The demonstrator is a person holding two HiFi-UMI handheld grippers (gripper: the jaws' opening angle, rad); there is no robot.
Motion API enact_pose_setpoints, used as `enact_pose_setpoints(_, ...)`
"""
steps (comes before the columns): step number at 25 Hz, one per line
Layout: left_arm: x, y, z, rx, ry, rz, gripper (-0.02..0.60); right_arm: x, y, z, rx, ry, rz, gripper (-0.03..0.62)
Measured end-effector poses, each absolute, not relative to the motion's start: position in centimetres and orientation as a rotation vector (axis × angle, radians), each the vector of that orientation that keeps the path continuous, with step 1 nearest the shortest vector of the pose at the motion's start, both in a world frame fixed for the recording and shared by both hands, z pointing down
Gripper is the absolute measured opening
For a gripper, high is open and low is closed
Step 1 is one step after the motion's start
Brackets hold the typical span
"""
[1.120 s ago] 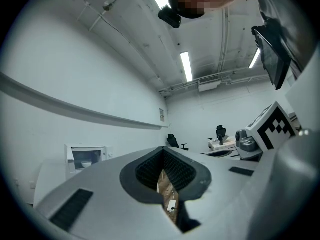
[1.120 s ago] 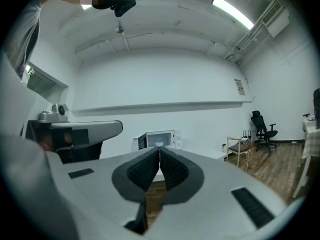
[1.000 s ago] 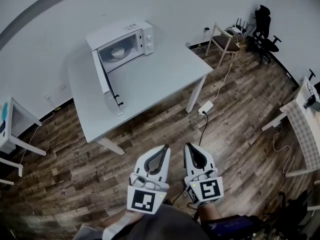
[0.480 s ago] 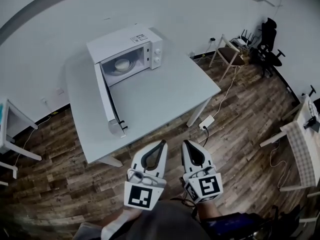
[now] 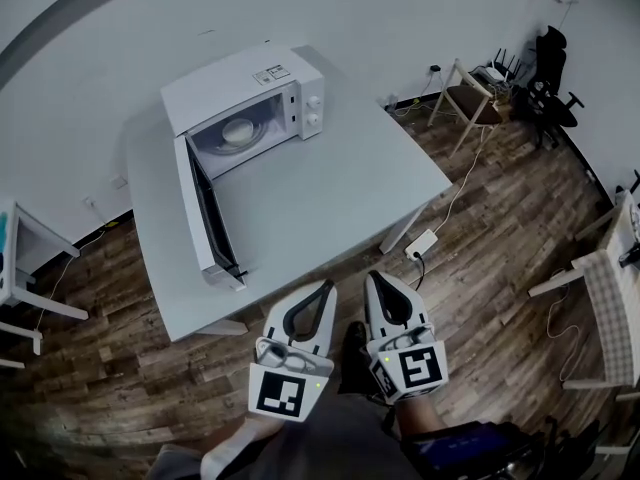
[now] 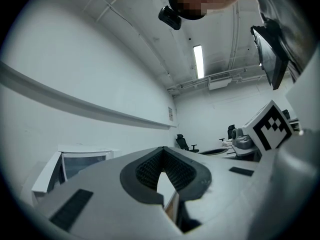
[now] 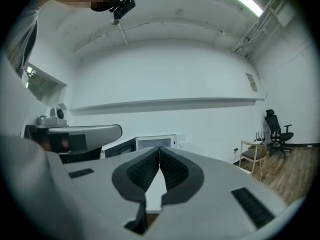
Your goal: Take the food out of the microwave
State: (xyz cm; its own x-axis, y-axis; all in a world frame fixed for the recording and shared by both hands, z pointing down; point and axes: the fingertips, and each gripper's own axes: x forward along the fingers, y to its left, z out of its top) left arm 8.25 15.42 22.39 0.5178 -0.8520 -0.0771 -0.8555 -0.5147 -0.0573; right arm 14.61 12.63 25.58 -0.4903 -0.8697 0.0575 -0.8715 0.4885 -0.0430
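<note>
the person stands on the wooden floor (image 5: 480, 268) short of the desk (image 5: 330, 183), with both tools held level out front. the left tongs (image 5: 322, 288) are closed tip to tip with nothing between them. the right tongs (image 5: 373, 280) are pinched together the same way, and empty. the microwave (image 5: 245, 73) sits at the far corner of the desk, and its door (image 5: 205, 218) is swung wide open, reaching toward the near edge. the bowl of food (image 5: 238, 129), pale and round, is inside the cavity, well apart from both tongs.

what i'd worry about is that door. it juts across the left side of the approach, so the left tongs could clip it going in and shove it, or the whole oven. both tongs need to open before they reach the bowl, because going in closed would only push it deeper. the smooth rounded rim looks slippery to pinch, and a one-sided hold could tip the bowl and spill it over the sill. a power strip (image 5: 420, 242) with its cable also lies on the floor by the desk leg, easy to catch a foot on.
</note>
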Motion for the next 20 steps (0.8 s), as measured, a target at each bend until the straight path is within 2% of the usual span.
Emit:
enact_pose_setpoints(14, 13.6, 3.0, 22.7, -2.551, 1.686, -0.073, 0.006, 18.2, -0.9, 26.7, 1.325, -2.829, 0.159, 0.008)
enact_pose_setpoints(20, 13.5, 0.8, 22.7, -2.475, 1.811, -0.105, 0.006, 17.4, -4.0, 26.9, 1.182, -2.892, 0.183, 0.009)
